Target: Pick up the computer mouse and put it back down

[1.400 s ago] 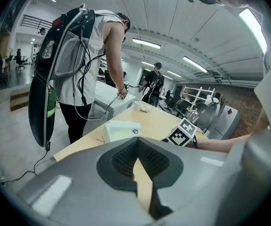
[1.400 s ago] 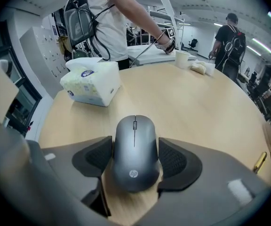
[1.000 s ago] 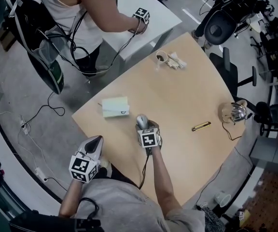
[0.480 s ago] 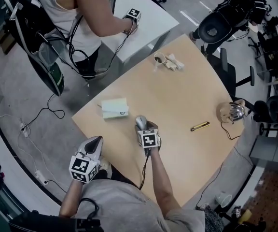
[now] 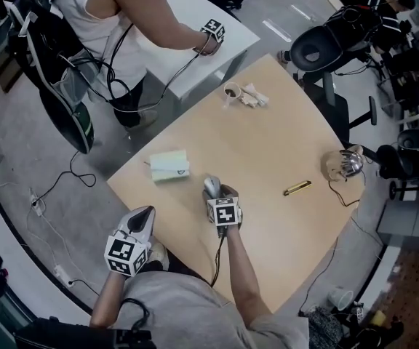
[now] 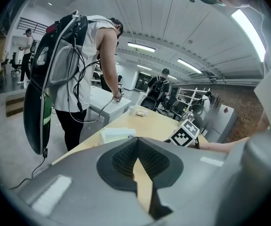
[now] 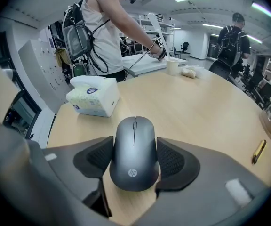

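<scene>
Your right gripper: fingers closed against both flanks of the computer mouse. You cannot tell whether the mouse rests on the tabletop or sits just clear of it.

Your left gripper: fingers tip to tip, holding nothing, left of the mouse and off the tabletop's near edge.

Around the mouse:
- tissue pack, ahead-left, near
- yellow pen-like object, to the right, well apart
- cup with crumpled paper, far ahead by the far edge
- metal kettle, far right at the edge

Open room: bare tabletop ahead and right of the mouse, and the near edge close behind it.
</scene>
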Motion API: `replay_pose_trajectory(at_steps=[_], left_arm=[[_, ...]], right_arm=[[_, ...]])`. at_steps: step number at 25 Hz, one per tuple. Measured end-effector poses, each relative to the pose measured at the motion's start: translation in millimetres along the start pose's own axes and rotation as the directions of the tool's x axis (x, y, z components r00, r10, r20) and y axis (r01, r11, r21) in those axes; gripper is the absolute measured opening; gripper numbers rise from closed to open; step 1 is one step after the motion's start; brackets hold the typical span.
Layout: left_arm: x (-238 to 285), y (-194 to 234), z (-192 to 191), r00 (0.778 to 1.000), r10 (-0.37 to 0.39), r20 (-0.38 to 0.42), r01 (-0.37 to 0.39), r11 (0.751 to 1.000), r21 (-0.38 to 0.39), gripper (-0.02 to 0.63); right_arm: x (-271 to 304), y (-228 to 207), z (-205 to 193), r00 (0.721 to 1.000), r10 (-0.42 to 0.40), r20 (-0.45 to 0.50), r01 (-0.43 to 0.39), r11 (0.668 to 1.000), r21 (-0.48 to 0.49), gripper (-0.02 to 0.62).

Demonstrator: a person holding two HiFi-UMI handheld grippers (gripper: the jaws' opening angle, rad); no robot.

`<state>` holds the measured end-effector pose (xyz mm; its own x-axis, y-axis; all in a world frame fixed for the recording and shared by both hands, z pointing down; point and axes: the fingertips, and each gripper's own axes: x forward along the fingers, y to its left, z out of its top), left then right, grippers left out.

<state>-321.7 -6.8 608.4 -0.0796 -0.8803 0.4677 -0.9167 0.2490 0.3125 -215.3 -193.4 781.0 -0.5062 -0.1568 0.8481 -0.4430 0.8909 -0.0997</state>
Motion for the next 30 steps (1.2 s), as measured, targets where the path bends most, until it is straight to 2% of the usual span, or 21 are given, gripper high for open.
replay_pose_trajectory(at_steps=[15, 23, 30], left_arm=[[-1.4, -16.5, 14.4, 0.998, -0.049, 0.039, 0.047, 0.998, 0.047, 0.02], [1.6, -26.9, 21.5, 0.995, -0.082, 0.055, 0.078, 0.994, 0.08, 0.02], [7.4, -45.9, 24.4, 0.989, -0.132, 0.063, 0.124, 0.985, 0.118, 0.02]], right_arm=[[-61.5, 5.1, 15.7, 0.988, -0.038, 0.148, 0.028, 0.998, 0.065, 0.293], [-112.8, 10.8, 22.4, 0.963, -0.069, 0.261, 0.044, 0.994, 0.102, 0.293], [-149.8, 12.2, 10.7, 0.938, -0.111, 0.329, 0.065, 0.987, 0.148, 0.293]])
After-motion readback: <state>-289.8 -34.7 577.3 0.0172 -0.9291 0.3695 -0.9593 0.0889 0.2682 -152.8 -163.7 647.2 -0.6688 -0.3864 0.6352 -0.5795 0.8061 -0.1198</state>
